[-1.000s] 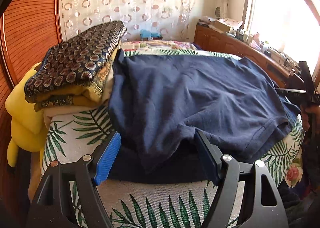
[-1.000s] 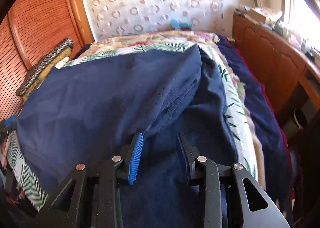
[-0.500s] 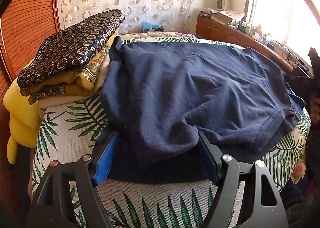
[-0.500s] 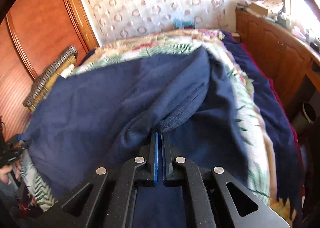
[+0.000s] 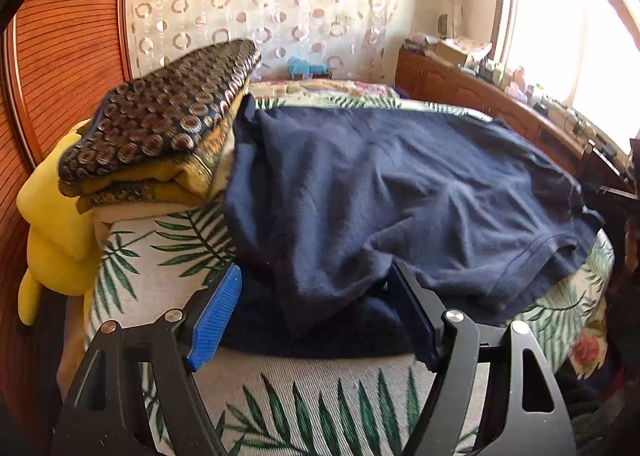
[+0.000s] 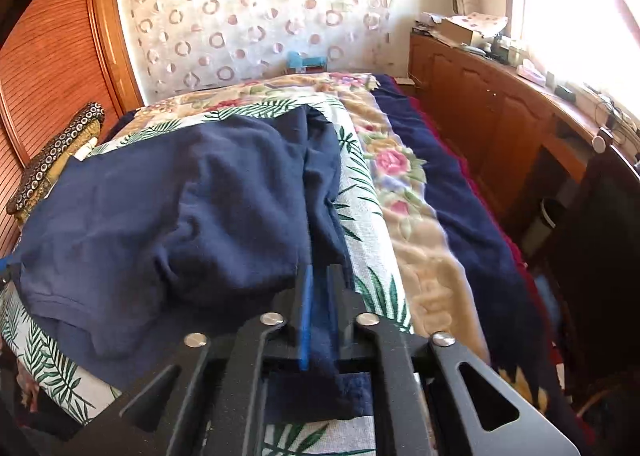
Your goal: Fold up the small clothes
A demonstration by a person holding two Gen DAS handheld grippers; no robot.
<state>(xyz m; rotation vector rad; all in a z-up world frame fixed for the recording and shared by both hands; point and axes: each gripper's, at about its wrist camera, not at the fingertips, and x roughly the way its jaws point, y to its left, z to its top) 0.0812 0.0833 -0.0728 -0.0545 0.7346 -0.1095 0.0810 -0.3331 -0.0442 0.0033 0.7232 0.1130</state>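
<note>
Navy garment (image 5: 400,192) spread on the leaf-print bed cover (image 5: 168,280), mid-fold.
Your right tool (image 6: 318,316) pinches a strip of navy cloth; its jaws have just eased slightly apart, so keep firm pressure as you draw that edge across. Your left tool (image 5: 316,316) stands spread, astride the near hem without pressing it; use it to pin the cloth flat, clear of the folded pile (image 5: 160,124).

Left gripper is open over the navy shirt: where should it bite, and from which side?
Take the navy shirt at the loose edge bunched between the left gripper fingers, coming from the near side. That fold stands off the leaf-print cover.
</note>
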